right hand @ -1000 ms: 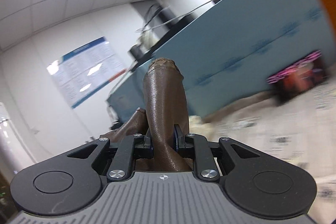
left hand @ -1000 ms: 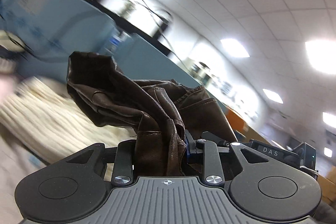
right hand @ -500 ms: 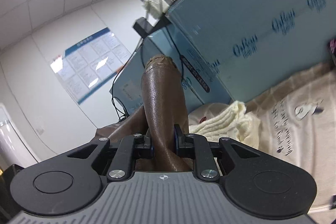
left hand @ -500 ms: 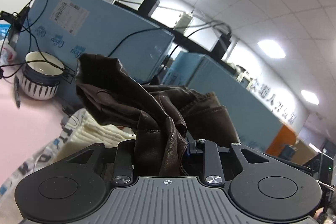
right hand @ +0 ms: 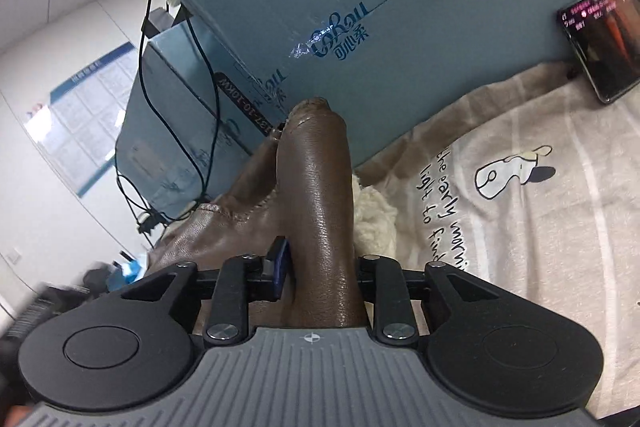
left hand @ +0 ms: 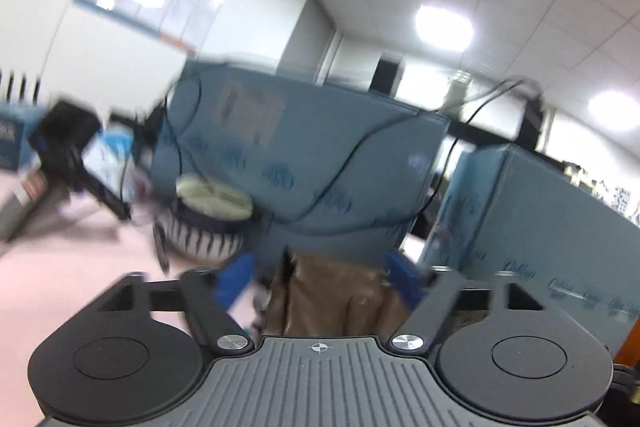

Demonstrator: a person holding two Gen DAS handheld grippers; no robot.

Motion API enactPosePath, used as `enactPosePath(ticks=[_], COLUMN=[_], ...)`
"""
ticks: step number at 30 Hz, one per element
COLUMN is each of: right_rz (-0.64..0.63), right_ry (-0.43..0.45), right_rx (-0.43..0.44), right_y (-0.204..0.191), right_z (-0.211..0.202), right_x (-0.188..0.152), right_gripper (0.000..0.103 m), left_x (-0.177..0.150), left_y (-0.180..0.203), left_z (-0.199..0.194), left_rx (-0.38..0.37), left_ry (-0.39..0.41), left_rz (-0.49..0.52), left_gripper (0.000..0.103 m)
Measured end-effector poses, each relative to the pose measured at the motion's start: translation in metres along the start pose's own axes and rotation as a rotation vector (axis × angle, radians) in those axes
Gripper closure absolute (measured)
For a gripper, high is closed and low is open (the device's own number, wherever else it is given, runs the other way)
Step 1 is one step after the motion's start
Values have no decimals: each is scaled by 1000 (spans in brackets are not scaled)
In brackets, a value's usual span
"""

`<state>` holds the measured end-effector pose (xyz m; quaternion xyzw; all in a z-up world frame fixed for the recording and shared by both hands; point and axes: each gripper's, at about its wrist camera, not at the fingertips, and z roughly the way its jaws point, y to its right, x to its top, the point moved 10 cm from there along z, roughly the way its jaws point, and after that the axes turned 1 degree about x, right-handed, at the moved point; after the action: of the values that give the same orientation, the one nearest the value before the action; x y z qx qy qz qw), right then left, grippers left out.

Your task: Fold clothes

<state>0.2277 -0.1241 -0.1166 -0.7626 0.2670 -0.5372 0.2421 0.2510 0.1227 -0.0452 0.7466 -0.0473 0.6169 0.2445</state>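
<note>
Left claw (left hand: 320,281) spread, right claw (right hand: 316,267) pinching brown garment (right hand: 316,195)

A striped bowl (left hand: 208,227) sat on the pink tabletop (left hand: 60,283), just before blue cardboard boxes (left hand: 304,163) draped with black cables (right hand: 176,75). A lit phone (right hand: 604,39) leaned against 1 box, above a printed beige cloth (right hand: 540,227).
</note>
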Motion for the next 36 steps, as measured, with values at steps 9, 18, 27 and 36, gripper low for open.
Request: enactPosePath(ticks=[9,18,27,36], right_rz=[-49,-213,-302,-347], right_ry=[-24,6,105,29], right_rx=[-32,-73,-128,-52], right_y=[6,-24,-32,-33], right_z=[5,-54,-155,-270], right_x=[-6,-3,16,25], right_gripper=[72,28,0,0], left_x=[-70,-34,-35,-49], left_y=[22,22,80,138], left_z=[27,-22,-83,-127], left_rx=[53,109,58,4], left_ry=[-268,-95,-23,-28], left_rz=[272,68,17,64], left_gripper=[6,1,0,0])
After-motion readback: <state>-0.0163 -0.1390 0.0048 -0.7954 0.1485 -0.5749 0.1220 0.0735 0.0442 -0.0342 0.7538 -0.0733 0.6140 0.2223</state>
